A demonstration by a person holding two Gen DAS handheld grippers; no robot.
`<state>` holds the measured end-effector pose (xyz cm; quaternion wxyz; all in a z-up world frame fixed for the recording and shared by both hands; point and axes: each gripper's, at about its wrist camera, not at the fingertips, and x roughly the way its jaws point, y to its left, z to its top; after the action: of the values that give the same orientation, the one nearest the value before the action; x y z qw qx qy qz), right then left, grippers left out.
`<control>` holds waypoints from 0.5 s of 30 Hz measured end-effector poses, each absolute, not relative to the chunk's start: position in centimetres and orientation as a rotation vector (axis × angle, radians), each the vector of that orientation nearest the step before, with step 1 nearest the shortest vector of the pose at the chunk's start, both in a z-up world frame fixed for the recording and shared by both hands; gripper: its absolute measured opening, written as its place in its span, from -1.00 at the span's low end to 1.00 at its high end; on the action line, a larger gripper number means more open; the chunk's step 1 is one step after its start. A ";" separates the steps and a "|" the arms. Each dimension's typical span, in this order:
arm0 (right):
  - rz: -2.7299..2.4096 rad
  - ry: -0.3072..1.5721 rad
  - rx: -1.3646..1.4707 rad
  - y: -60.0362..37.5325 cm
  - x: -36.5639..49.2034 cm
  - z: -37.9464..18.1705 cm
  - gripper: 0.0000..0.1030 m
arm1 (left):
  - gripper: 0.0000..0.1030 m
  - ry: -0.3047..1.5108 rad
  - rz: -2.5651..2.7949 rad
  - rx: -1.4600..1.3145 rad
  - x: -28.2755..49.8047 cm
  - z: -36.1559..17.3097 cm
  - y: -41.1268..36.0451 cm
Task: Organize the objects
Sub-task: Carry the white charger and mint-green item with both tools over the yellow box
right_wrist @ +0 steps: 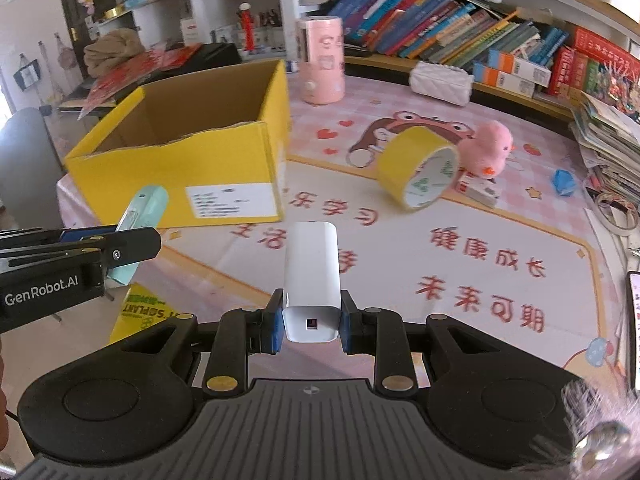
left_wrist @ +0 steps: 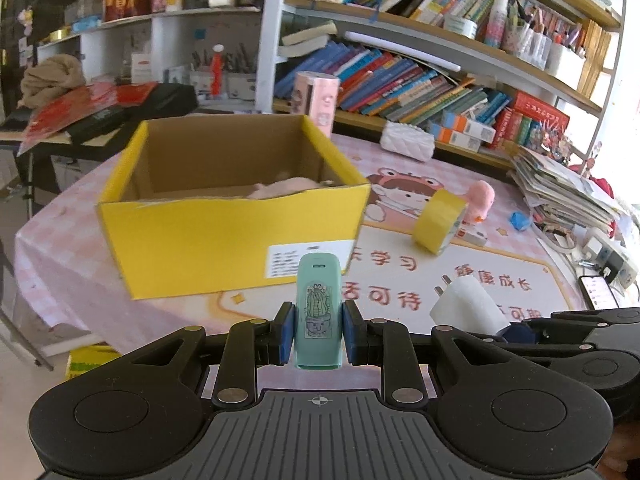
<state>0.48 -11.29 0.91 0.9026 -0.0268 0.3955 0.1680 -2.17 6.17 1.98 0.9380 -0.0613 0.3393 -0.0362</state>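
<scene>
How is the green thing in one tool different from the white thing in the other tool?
The mint-green plastic case with a cactus sticker sits in the left tool; the plain white plastic charger block sits in the right tool. The green case is slimmer with a picture on it, while the white block is wider and bare, with a small port at its near end. Both are smooth and rounded, and both are clamped between blue pads.

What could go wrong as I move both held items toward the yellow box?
The left gripper holds the mint stapler only near its lower end, so it may pivot or slip. The right gripper pinches the smooth white charger at one end, a similar risk. The two grippers are close together and could collide at the yellow box.
</scene>
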 end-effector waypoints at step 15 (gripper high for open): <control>0.442 0.793 -0.076 -4.7 -2.6 0.9 -0.53 | -0.55 0.647 0.012 -0.114 -5.9 2.9 11.5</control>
<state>-2.57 -4.67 0.95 0.8981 -0.0368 0.3828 0.2135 -5.93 11.55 2.90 0.9465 -0.0560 0.3177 0.0060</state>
